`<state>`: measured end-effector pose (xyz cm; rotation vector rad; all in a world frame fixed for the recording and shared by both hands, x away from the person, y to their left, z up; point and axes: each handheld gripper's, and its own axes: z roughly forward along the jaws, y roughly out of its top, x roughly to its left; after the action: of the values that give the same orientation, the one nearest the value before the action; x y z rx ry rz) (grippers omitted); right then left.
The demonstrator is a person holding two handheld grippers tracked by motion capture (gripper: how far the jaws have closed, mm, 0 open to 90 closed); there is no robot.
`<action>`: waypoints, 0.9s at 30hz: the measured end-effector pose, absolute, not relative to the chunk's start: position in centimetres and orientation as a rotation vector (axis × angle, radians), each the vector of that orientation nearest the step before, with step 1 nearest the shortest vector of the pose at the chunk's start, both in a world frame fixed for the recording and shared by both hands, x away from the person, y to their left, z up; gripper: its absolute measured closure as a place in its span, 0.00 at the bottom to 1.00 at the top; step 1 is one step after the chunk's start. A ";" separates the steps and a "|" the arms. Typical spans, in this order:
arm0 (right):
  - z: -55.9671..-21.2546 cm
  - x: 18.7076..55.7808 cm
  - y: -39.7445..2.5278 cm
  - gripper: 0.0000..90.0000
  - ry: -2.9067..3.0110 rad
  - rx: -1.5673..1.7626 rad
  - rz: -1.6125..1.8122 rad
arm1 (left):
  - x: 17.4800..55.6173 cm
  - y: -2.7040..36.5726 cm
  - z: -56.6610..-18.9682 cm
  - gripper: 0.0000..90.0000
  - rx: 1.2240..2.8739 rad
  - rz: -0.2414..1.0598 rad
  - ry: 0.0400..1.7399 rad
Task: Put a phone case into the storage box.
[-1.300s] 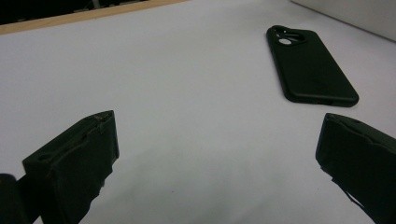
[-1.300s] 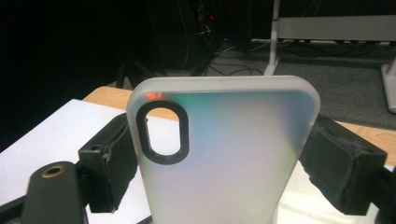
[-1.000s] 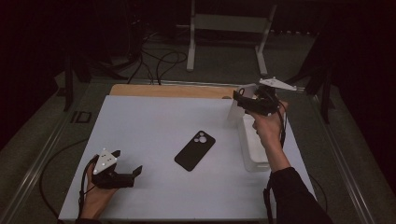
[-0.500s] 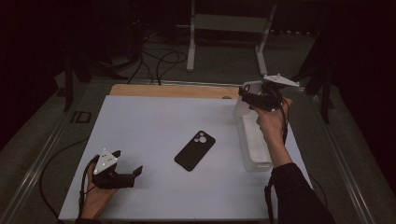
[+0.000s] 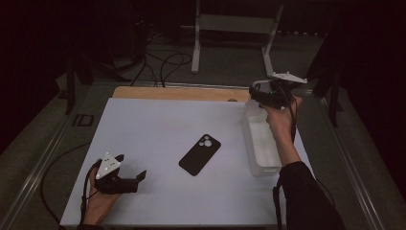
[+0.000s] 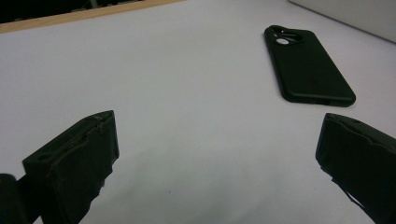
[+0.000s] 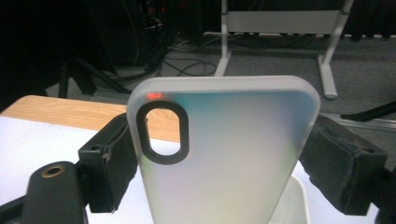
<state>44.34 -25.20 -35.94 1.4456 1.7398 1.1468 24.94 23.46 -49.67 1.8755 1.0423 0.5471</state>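
Now, right gripper [image 5: 258, 92]: upper right of the high view, jaws clamped on the side edges of a frosted phone case [image 7: 224, 154], lifted above the clear bin [image 5: 261, 165].
Left gripper [image 5: 139, 176]: lower left, jaws spread wide, holding nothing, resting on the white table [image 5: 158, 124].
Black phone [image 5: 199, 154]: flat at centre frame, camera side up, well apart from both grippers.
Risk: the case looks smooth and thin-walled; squeezing harder could bow it until it pops free, and a tilt could let it slide into the bin.

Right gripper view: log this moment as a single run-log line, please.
right gripper: shut on translucent phone case, above white bin | left gripper: open, on table | black phone: flat, mid-table
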 end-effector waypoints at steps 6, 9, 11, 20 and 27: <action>-36.0 44.9 -25.4 0.19 1.732 1.449 1.116 | 24.9 23.5 -49.6 0.00 1.876 0.548 1.041; -36.2 45.2 -25.6 0.19 1.726 1.461 1.097 | 24.9 23.5 -49.6 0.00 1.873 0.547 1.042; -36.4 45.5 -25.8 0.19 1.723 1.471 1.083 | 24.9 23.5 -49.7 0.00 1.873 0.546 1.042; -37.5 46.4 -26.7 0.19 1.690 1.547 1.048 | 24.9 23.5 -49.7 0.00 1.871 0.544 1.043; -38.3 46.9 -26.5 0.19 1.707 1.558 1.016 | 24.9 23.5 -49.6 0.00 1.865 0.546 1.043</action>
<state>46.86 -26.54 -38.30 1.5577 1.7073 1.0159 24.87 23.51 -49.64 1.8655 1.0430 0.5456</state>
